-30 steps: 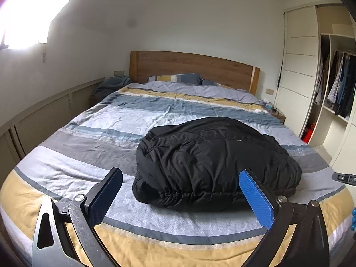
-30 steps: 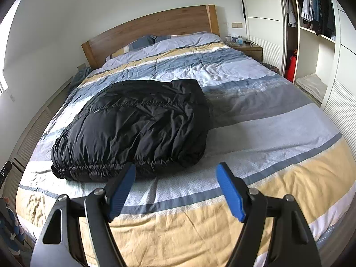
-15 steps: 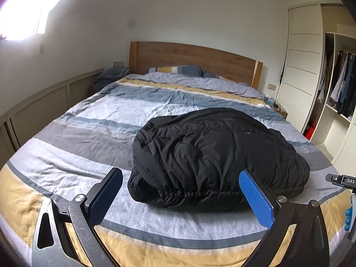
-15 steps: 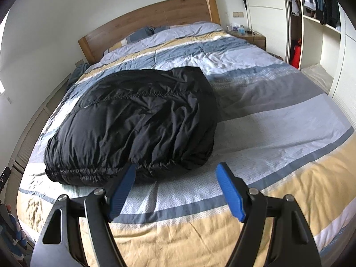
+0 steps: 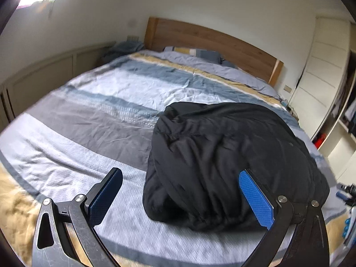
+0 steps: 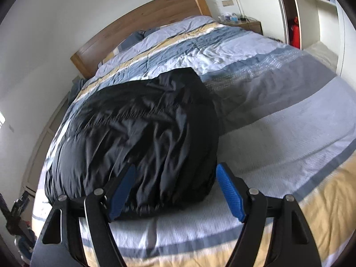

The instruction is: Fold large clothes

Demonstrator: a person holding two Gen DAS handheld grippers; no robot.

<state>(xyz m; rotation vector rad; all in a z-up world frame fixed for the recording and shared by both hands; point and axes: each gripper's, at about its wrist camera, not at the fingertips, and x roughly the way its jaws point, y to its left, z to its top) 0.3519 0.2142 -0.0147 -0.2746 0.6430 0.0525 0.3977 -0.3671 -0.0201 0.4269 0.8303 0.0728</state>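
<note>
Left wrist view shows me my left gripper (image 5: 180,197) and right gripper (image 6: 175,192) both spread apart at the folded black jacket's (image 5: 233,162) near edge, toward the striped bed's (image 5: 93,133) foot edge

A striped duvet (image 5: 124,84) covers the bed below an oak headboard (image 5: 211,42); white walls (image 5: 200,2), a blurred, seemingly open wardrobe (image 5: 347,115) stands right.

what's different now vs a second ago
Both tools have come in close to the black jacket. The left tool now straddles its left end, the right tool its right end, both open and gripping nothing. The jacket lies folded in the same place on the striped bed.
</note>
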